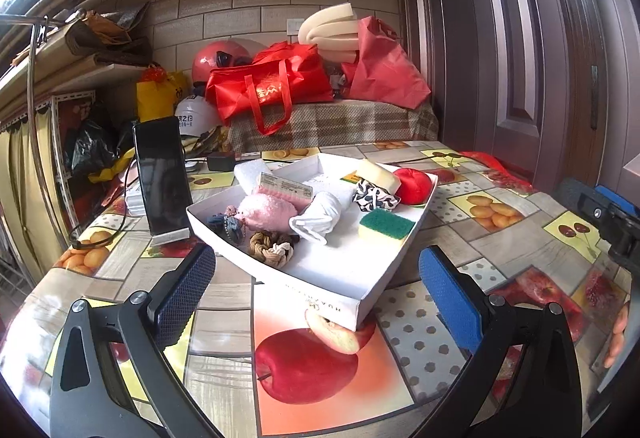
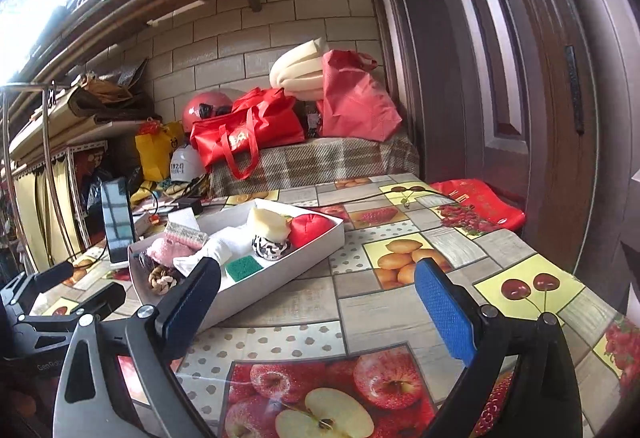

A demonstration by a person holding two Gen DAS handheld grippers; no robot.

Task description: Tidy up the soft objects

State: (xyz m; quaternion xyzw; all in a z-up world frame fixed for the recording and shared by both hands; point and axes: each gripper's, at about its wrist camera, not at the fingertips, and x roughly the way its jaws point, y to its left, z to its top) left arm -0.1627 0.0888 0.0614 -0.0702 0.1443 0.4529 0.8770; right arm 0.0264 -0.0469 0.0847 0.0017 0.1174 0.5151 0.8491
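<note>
1. Two hand-held grippers are hovering over the counter [image 1: 460, 238], both with jaws spread wide and nothing between them: left hand-held gripper [image 1: 316, 294], right hand-held gripper [image 2: 318, 302].
2. Left one is facing the near corner of the white tray [image 1: 360, 312]; the corner is sitting in the gap between the blue pads, not touched.
3. Right one is sitting over bare fruit-print cloth, the tray just off its left finger [image 2: 192, 302].
4. Tray is holding all the soft objects. Nearest in the left view: braided rope knot [image 1: 272, 244] and green-topped sponge [image 1: 386, 226].
5. Behind them a rolled white cloth [image 1: 320, 218], pink plush [image 1: 268, 212] and dark keychain bits [image 1: 230, 224] are lying close together.
6. Farther back: black-and-white scrunchie [image 1: 374, 195], pale yellow sponge [image 1: 378, 174], red cushion [image 1: 412, 184] at the far right corner.
7. Phone on a stand [image 1: 162, 174] is standing upright left of the tray.
8. Beyond the counter, red bags [image 1: 268, 84] and foam rolls [image 1: 332, 34] are piling on a plaid-covered bench.
</note>
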